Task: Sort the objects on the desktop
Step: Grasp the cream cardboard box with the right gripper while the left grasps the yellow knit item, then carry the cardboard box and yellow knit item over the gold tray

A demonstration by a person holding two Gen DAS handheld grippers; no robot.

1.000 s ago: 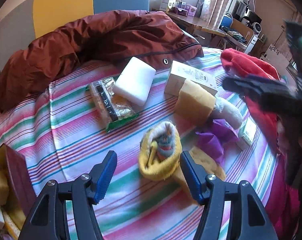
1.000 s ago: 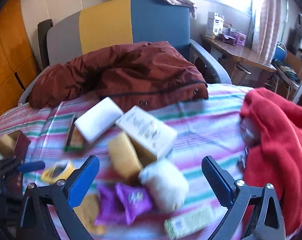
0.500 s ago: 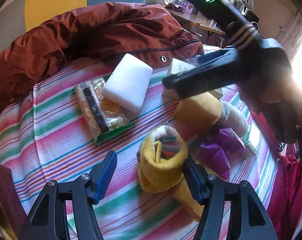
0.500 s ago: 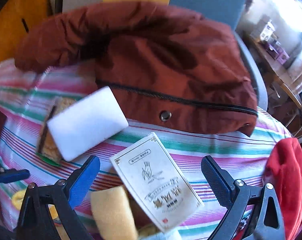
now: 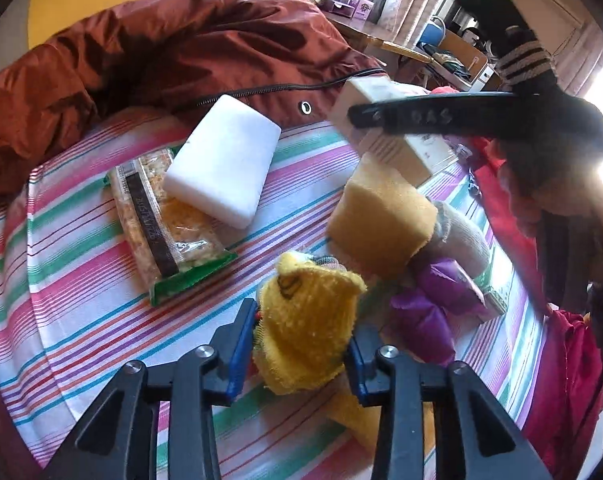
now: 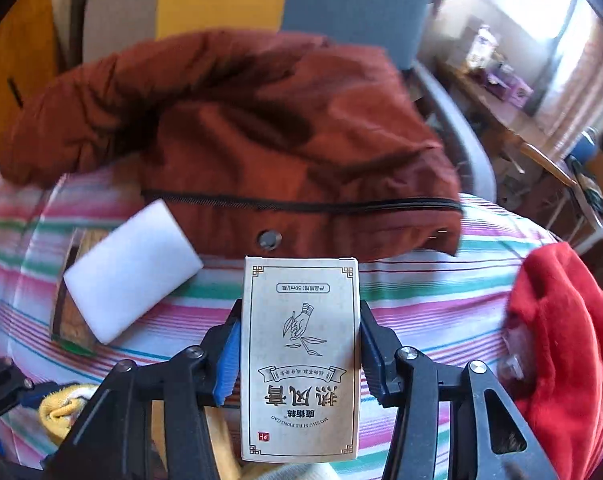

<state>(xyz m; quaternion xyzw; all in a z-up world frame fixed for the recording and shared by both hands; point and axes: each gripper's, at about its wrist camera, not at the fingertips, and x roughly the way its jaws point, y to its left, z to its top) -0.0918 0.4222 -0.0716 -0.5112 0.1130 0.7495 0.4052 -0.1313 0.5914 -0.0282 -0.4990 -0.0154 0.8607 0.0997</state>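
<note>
A rolled yellow sock (image 5: 309,312) sits low on the striped cloth (image 5: 81,280), and my left gripper (image 5: 297,340) is shut on it, a blue pad pressing each side. My right gripper (image 6: 299,344) has its jaws closing on a beige printed box (image 6: 301,360), which stands between the pads with both touching its long sides. In the left wrist view that box (image 5: 397,152) is lifted above the other items, with a black finger (image 5: 421,116) of the right gripper across it.
A white foam block (image 5: 225,164) lies on a cracker packet (image 5: 161,228). A yellow sponge (image 5: 381,220), a pale sock roll (image 5: 461,236) and a purple packet (image 5: 433,300) crowd the right. A rust jacket (image 5: 161,60) lies behind, red cloth (image 6: 561,340) at the right.
My left gripper moved onto the yellow sock and shut on it. My right gripper swung left over the box, came down and closed around it.
</note>
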